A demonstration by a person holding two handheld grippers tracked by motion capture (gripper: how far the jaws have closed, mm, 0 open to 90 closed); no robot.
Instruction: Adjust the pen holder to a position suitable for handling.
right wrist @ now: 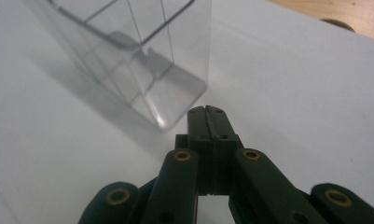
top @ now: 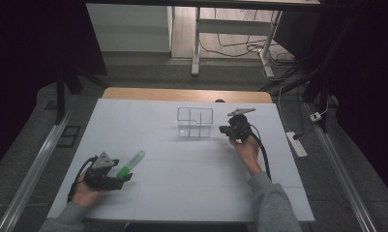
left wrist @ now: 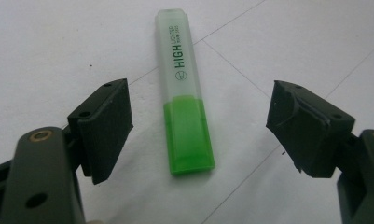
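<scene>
My left gripper [left wrist: 198, 133]: jaws spread wide, nothing between the pads but the green highlighter [left wrist: 184, 93], which lies flat on the white table [left wrist: 315, 42]. In the left gripper view the highlighter's green end sits about level with my fingertips, roughly centred in the gap and touching neither pad; its long axis runs straight away from me, the clear capped end farthest off. The jaws therefore stand across its width. My judgement: the next move turns on easing forward slightly so the pads flank the green body, then closing across the short axis. Nothing lies between the pads and the highlighter.

High view: left gripper [top: 125, 175] is just behind the highlighter [top: 131, 164], which slants up and away toward the clear divided box [top: 195, 122].

My right gripper [right wrist: 207, 116]: jaws pressed together, holding nothing. Its tips sit just beside the near bottom corner of the box [right wrist: 142, 70]; whether they touch it I cannot tell. In the high view the right gripper [top: 226, 129] is immediately right of the box, well apart from the highlighter. So the left hand is much the nearer.

Box compartments look empty. Beyond the box, the wooden table edge [top: 182, 94].
</scene>
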